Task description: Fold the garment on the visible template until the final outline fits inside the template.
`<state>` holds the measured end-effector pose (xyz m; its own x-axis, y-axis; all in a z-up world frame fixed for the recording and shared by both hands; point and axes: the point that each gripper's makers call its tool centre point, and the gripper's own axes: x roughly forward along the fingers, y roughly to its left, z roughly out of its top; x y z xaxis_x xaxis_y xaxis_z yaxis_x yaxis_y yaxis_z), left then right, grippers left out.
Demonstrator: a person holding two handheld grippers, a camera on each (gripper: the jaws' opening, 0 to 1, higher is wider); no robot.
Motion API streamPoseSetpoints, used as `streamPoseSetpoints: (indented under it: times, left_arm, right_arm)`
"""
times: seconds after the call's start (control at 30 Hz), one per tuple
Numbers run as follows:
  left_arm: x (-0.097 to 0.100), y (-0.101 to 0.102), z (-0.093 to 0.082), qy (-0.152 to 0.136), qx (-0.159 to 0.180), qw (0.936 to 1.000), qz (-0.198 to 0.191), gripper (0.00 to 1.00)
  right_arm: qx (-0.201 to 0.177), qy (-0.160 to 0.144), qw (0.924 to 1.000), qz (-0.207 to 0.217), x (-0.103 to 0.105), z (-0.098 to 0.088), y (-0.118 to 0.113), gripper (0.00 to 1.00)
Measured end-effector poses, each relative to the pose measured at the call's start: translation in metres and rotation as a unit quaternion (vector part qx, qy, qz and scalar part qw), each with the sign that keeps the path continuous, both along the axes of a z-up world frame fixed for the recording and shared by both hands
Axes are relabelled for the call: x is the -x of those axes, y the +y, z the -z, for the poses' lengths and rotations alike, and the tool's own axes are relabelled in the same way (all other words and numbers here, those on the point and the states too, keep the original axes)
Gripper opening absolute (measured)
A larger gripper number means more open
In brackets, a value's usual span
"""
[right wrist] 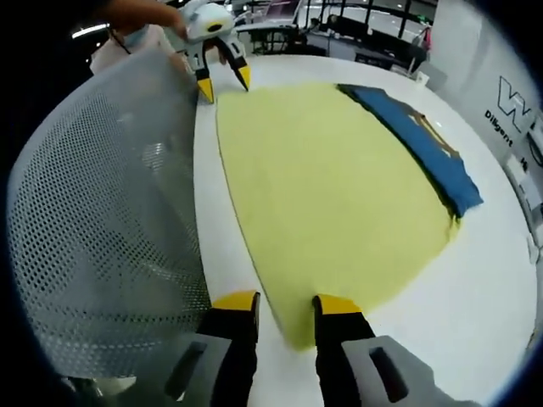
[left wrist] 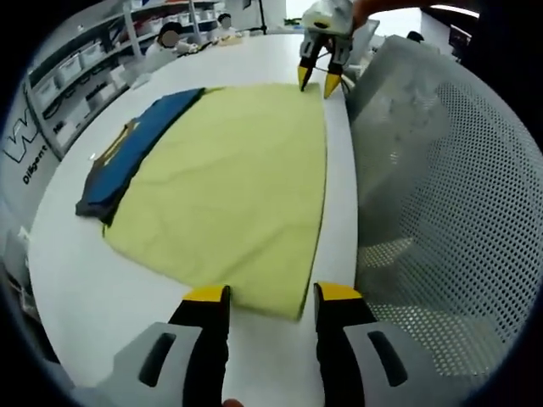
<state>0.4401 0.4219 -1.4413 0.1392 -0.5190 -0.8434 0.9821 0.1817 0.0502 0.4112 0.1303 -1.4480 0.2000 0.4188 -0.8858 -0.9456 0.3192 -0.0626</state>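
Yellow-green and flat, the big soft cloth sheet (left wrist: 233, 182) lies spread out on the white table top (left wrist: 93, 288); we see it as the shape to fold onto. A dark blue garment with a small yellow mark (left wrist: 127, 153) lies along the far edge of the cloth, partly on it and partly on the table; it looks folded into a long strip.

We hold the left gripper (left wrist: 270, 297) low at one near corner of the cloth; its two yellow-tipped jaws stand apart, one on each side of the corner, and nothing is pinched between them. In the right gripper view this same left gripper (right wrist: 222, 80) sits far away at the other end of the cloth, with a hand on top of it.

Our right gripper (right wrist: 284, 303) sits at the other near corner; its jaws are spread too, and the cloth edge lies between them but is not squeezed. From the left gripper view it (left wrist: 318, 80) shows far off.

A grey chair back full of little holes (right wrist: 102, 220) stands right beside the table edge; shelves with boxes (left wrist: 76, 76) stand behind.
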Motion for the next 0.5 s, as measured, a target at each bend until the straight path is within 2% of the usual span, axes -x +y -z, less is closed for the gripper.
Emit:
streamPoseSetpoints:
  times: [0.1,0.23,0.33,0.37,0.4,0.47,0.5]
  left_arm:
    - [0.004,-0.003,0.0,0.008,0.0,0.9999,0.013,0.32]
    - [0.002,-0.003,0.001,0.011,-0.002,0.9999,0.009,0.31]
    - [0.002,-0.003,0.001,0.012,-0.002,0.9999,-0.002,0.28]
    - [0.002,-0.003,0.001,0.011,-0.002,0.9999,-0.002,0.26]
    - [0.003,-0.003,0.001,0.009,0.0,1.0,0.0,0.23]
    - [0.005,-0.002,0.0,0.001,-0.001,1.0,0.009,0.12]
    - [0.003,-0.001,0.0,-0.018,-0.008,0.9995,0.023,0.08]
  right_arm:
    - [0.003,0.007,1.0,0.004,0.001,0.001,0.001,0.16]
    - [0.0,0.01,0.9999,0.01,0.0,0.001,0.0,0.14]
    - [0.006,0.005,1.0,0.0,0.001,0.001,0.003,0.09]
    - [0.011,-0.001,0.9999,-0.001,-0.001,0.001,0.003,0.03]
    - [0.031,-0.029,0.999,-0.014,-0.009,0.001,0.0,0.0]
    - [0.027,-0.012,0.9995,-0.008,-0.006,0.001,0.002,0.0]
    - [0.026,-0.002,0.9997,0.001,-0.004,0.0,0.002,0.0]
